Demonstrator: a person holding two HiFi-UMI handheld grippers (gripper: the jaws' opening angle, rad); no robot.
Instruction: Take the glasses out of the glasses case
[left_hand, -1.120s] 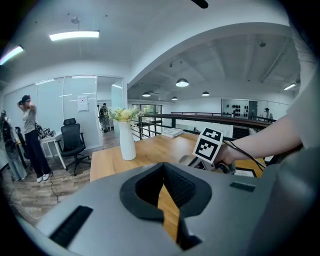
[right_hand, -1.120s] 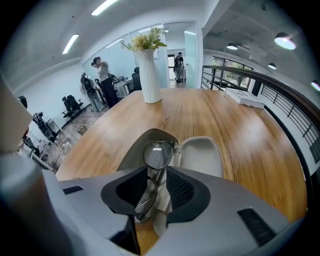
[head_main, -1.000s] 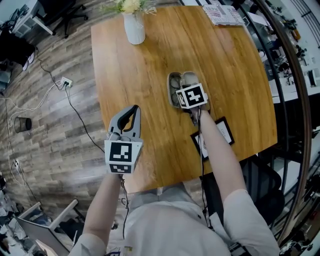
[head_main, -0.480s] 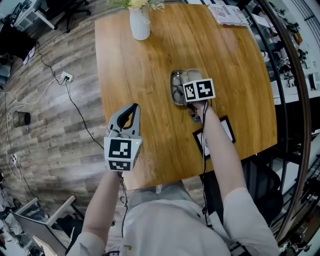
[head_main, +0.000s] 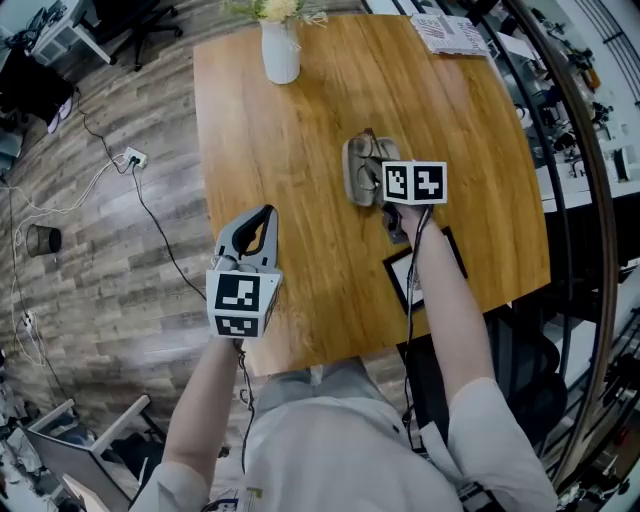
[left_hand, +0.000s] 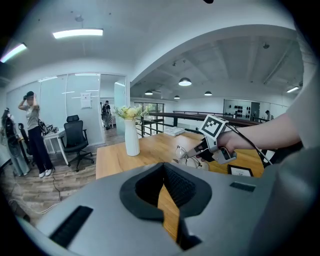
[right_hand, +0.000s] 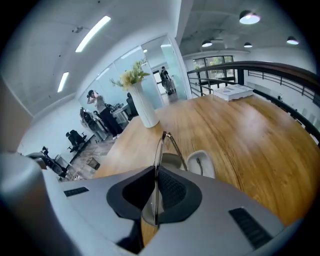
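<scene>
The grey glasses case (head_main: 360, 182) lies open on the wooden table (head_main: 300, 150). My right gripper (head_main: 378, 168) hovers just over it with its jaws closing, pads pressed on the thin metal-framed glasses (head_main: 366, 148). In the right gripper view the glasses (right_hand: 164, 145) stand edge-on between the pads, above the case (right_hand: 202, 162). The left gripper view shows the glasses (left_hand: 186, 151) lifted off the case. My left gripper (head_main: 267, 216) hangs over the table's near left edge, shut and holding nothing.
A white vase with flowers (head_main: 281, 50) stands at the table's far edge, a stack of printed papers (head_main: 448, 30) at the far right corner, a black-framed card (head_main: 418, 272) near my right forearm. Beyond the table are an office chair (left_hand: 76, 141) and a standing person (left_hand: 32, 131).
My right gripper has closed on the glasses and risen, rolling as it lifted them out of the case. The left gripper has stayed where it was.
</scene>
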